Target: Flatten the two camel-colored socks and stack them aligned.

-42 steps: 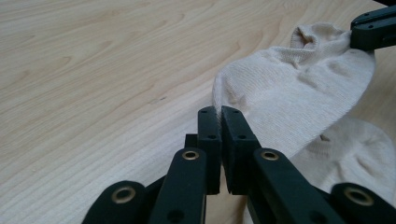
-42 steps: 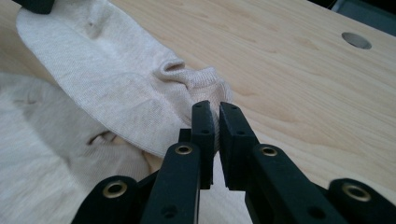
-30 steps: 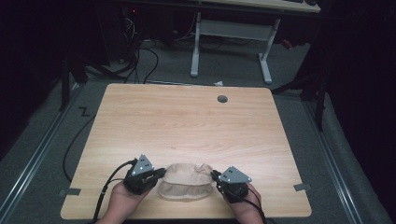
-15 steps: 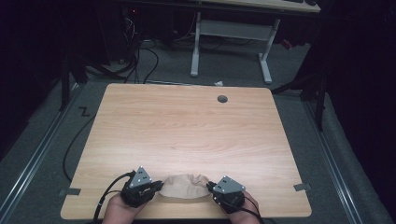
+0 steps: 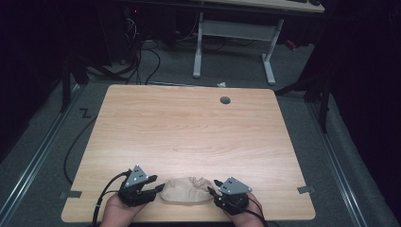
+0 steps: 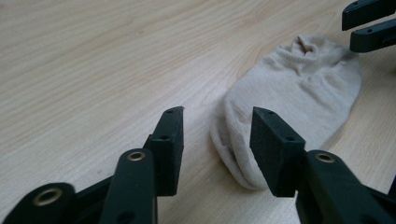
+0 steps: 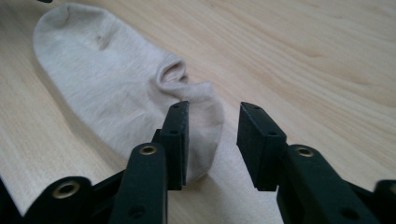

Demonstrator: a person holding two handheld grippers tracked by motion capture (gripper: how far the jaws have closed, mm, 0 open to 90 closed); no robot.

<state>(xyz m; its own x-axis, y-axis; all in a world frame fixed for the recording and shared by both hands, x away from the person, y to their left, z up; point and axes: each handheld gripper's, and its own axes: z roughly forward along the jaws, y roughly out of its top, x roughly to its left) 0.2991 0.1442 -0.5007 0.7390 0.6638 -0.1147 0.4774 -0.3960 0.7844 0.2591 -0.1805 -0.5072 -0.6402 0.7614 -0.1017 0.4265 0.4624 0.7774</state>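
While the beige ankle sock [image 5: 185, 190] lies flat near the front edge of the desk [image 5: 189, 127], its long axis runs straight from one claw to the other. Left claw [image 6: 217, 140] has just been opening and stands wide at the toe end, gripping nothing; right claw [image 7: 212, 140], likewise just opened and empty, sits at the cuff end. Both are equally near, so either could likely regrasp its end

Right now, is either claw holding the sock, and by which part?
Nothing is held. The sock lies flat on the table. Both the left claw and the right claw have just opened, one at each end.
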